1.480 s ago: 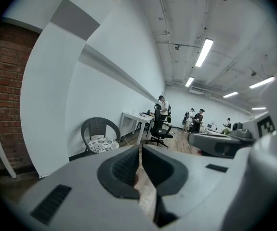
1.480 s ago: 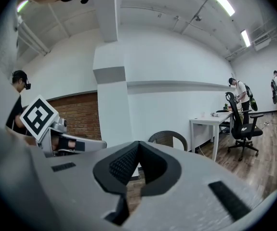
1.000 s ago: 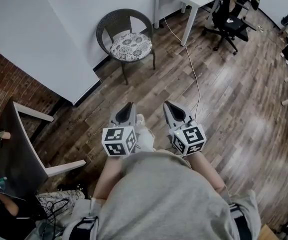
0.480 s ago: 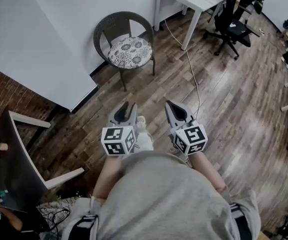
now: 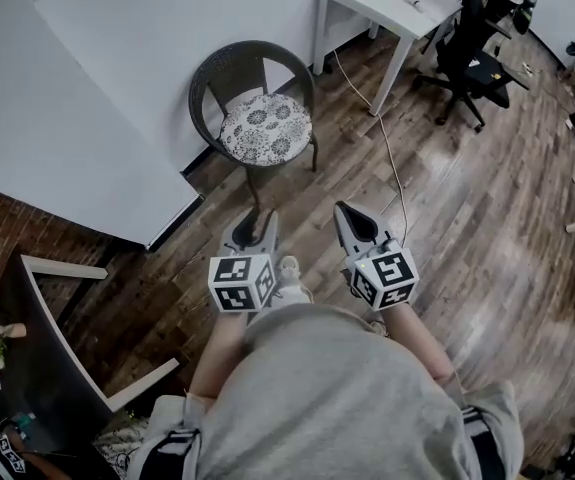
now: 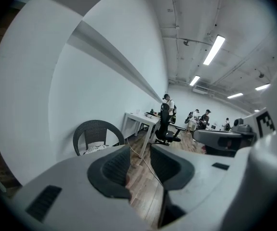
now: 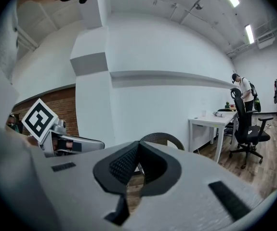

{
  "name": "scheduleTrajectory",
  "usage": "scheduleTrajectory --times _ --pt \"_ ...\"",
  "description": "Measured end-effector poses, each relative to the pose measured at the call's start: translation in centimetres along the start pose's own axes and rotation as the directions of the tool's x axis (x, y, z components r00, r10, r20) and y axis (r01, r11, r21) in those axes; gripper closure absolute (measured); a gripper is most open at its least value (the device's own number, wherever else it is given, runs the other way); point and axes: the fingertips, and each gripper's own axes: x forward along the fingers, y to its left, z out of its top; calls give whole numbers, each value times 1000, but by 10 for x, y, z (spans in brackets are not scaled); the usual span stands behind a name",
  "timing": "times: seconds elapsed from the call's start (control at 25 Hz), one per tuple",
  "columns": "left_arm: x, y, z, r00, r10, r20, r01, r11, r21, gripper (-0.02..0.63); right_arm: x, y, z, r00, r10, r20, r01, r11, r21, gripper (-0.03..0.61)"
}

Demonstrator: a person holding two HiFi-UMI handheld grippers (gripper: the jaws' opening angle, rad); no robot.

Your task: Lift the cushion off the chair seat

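A dark wicker chair [image 5: 255,80] stands against the white wall, and a round floral cushion [image 5: 265,128] lies on its seat. Both grippers are held side by side in front of the person's body, a stride short of the chair. My left gripper [image 5: 255,222] has its jaws opening, with only floor showing between them [image 6: 140,163]. The chair [image 6: 98,134] and cushion [image 6: 95,148] appear just left of those jaws. My right gripper [image 5: 348,213] has its tips together on nothing [image 7: 138,147], and the chair's back [image 7: 161,139] peeks over them.
A white desk [image 5: 385,4] stands to the right of the chair, with a cable [image 5: 393,160] trailing over the wood floor. A black office chair [image 5: 475,56] is further right. A dark table with a white frame [image 5: 42,340] is at the left. People stand far back [image 6: 168,105].
The person has walked toward the chair with both grippers, so it sits nearer and lower in the head view. The left jaws look slightly more parted.
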Motion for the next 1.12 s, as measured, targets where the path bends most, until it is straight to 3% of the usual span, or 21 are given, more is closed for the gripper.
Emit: scheduleTrajectory --times 0.6,1.12 --pt "120 85 53 999 -5 -42 5 1000 6 482 140 -54 41 1000 -25 -1 25 1000 -13 577" --pt "182 122 45 995 29 -96 -30 999 -15 471 196 -85 30 999 -18 -44 18 1000 -5 577"
